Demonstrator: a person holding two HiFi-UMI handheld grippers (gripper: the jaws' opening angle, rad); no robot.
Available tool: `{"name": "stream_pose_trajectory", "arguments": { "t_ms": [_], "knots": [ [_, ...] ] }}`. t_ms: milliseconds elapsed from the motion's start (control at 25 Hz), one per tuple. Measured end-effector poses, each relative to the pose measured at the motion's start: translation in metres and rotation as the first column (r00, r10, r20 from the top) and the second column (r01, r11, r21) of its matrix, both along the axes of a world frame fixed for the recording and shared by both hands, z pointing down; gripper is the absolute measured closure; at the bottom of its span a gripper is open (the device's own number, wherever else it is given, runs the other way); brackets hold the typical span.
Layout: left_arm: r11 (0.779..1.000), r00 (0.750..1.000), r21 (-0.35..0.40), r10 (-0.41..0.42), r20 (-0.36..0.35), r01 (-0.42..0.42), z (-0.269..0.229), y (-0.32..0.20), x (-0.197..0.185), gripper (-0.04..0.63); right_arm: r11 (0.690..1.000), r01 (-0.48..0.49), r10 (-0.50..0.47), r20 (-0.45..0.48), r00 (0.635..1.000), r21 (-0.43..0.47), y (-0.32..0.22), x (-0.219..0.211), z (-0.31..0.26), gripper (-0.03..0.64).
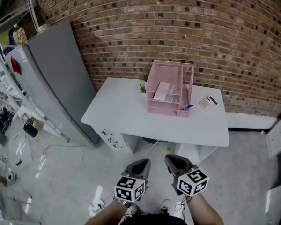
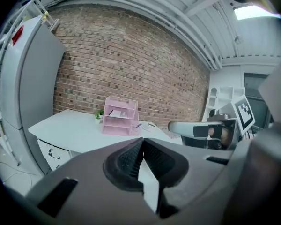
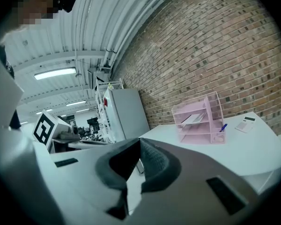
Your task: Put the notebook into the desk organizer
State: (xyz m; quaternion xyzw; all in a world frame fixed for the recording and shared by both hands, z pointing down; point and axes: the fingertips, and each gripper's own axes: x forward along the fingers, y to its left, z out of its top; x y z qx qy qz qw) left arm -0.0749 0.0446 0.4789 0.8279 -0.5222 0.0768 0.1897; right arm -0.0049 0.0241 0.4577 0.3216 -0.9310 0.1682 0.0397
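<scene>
The left gripper (image 1: pixel 141 163) and right gripper (image 1: pixel 173 159) are hovering fully closed and empty, short of the surface (image 1: pixel 122 112). At their 12 o'clock, the notebook (image 1: pixel 162 92) is lying in the organizer's (image 1: pixel 188 84) upper tray.

Bright, even indoor light is filling all three views. In the right gripper view a long ceiling lamp (image 3: pixel 55 72) is glowing white. In the left gripper view a ceiling panel (image 2: pixel 256 12) is washing out to glare. The white desk (image 1: pixel 131 118) is casting a soft shadow underneath itself. Both gripper views are bending strongly, with black rounded corners, and their nearest surfaces are looking soft. The head view is bowing the brick wall (image 1: pixel 178 27) into a curve.
</scene>
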Motion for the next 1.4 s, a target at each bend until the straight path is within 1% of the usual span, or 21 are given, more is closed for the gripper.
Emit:
{"name": "stream_pose_trajectory", "arguments": {
  "t_ms": [400, 680, 1160, 1400],
  "knots": [
    [0.999, 0.999, 0.002, 0.042, -0.021, -0.042, -0.004, 0.006, -0.018, 0.589, 0.999, -0.053, 0.053, -0.018, 0.998, 0.0, 0.013, -0.015, -0.005, 0.614],
    [0.999, 0.998, 0.006, 0.054, -0.026, -0.054, -0.005, 0.014, -0.016, 0.589, 0.998, -0.066, 0.066, -0.014, 0.998, -0.005, 0.02, -0.013, -0.003, 0.614],
    [0.999, 0.999, 0.01, 0.035, -0.021, -0.035, -0.006, 0.017, -0.012, 0.589, 0.998, -0.054, 0.054, 0.0, 0.999, -0.01, 0.021, -0.008, 0.001, 0.614],
    [0.999, 0.999, 0.013, 0.03, -0.02, -0.03, -0.009, 0.013, -0.002, 0.589, 0.999, -0.049, 0.049, -0.001, 0.999, -0.009, 0.017, 0.002, -0.002, 0.614]
  ]
}}
